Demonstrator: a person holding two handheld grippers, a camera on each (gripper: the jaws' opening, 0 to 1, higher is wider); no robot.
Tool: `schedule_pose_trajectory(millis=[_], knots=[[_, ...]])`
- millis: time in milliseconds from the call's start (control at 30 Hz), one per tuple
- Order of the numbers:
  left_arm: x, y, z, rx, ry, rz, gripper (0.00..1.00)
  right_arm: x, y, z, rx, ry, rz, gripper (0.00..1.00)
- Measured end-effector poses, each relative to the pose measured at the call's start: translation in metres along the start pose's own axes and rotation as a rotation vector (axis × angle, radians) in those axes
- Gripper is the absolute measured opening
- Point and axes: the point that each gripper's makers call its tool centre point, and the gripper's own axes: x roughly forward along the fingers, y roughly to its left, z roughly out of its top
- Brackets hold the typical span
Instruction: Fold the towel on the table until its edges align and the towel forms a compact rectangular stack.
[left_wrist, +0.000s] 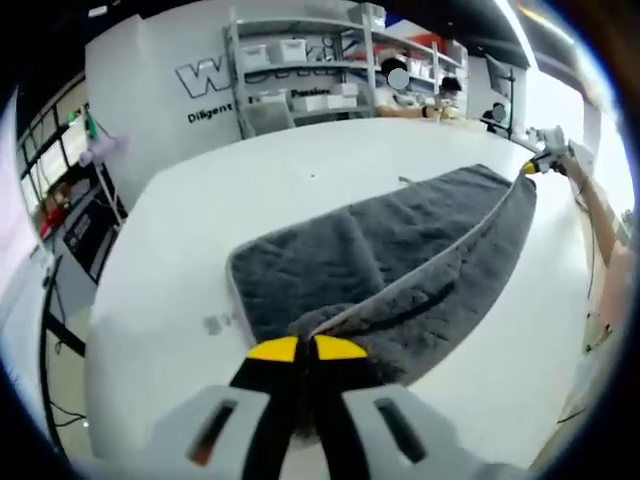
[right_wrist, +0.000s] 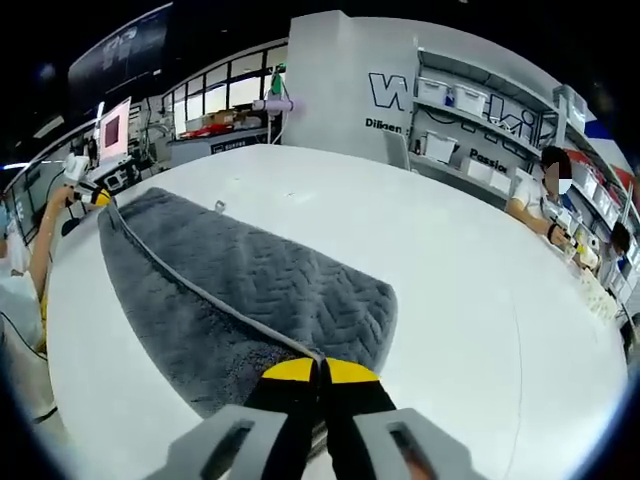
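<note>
A: Where's the towel (left_wrist: 400, 250)?
B: On the white worktop (left_wrist: 300, 170), a grey one, stretched out ahead of the left gripper (left_wrist: 305, 349). Its long edge is lifted and runs taut from the fingers (left_wrist: 273, 350) to the far corner.
A: And those fingers?
B: Together, clamped on the near corner of the towel; the yellow tips meet with the cloth bunched just past them.
A: What holds the far corner?
B: The right gripper (left_wrist: 536, 165), well beyond the left fingers, with a person's arm behind it.
A: From the right gripper view?
B: Same thing mirrored. The right gripper (right_wrist: 321, 371) has its fingers (right_wrist: 352, 372) closed on a towel (right_wrist: 250, 280) corner, and the pale edge runs away from them to the left gripper (right_wrist: 100, 197), far off at the other corner. The rest of the towel lies flat on the worktop (right_wrist: 470, 290), beside and beyond the fingers.
A: Anything behind?
B: Shelves (left_wrist: 300, 70) with bins past the worktop.
</note>
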Motion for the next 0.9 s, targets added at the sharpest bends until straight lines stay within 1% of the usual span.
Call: schedule_pose_trajectory(millis=[133, 200, 367, 600, 800, 900], knots=[[0.006, 0.003, 0.005, 0.019, 0.019, 0.001, 0.05, 0.007, -0.002, 0.003, -0.023, 0.012, -0.015, 0.02], [0.009, 0.005, 0.008, 0.032, 0.032, 0.000, 0.05, 0.012, -0.004, 0.003, -0.035, 0.031, -0.027, 0.02], [0.012, 0.008, 0.016, 0.047, 0.043, 0.003, 0.05, 0.019, -0.007, 0.005, -0.054, 0.050, -0.043, 0.02], [0.016, 0.012, 0.022, 0.067, 0.062, 0.000, 0.05, 0.024, -0.012, 0.010, -0.052, 0.046, -0.069, 0.02], [0.020, 0.017, 0.028, 0.057, 0.059, 0.004, 0.05, 0.026, -0.021, 0.024, -0.055, 0.031, -0.092, 0.02], [0.025, 0.019, 0.031, 0.052, 0.061, 0.003, 0.05, 0.027, -0.021, 0.028, -0.052, 0.026, -0.103, 0.02]])
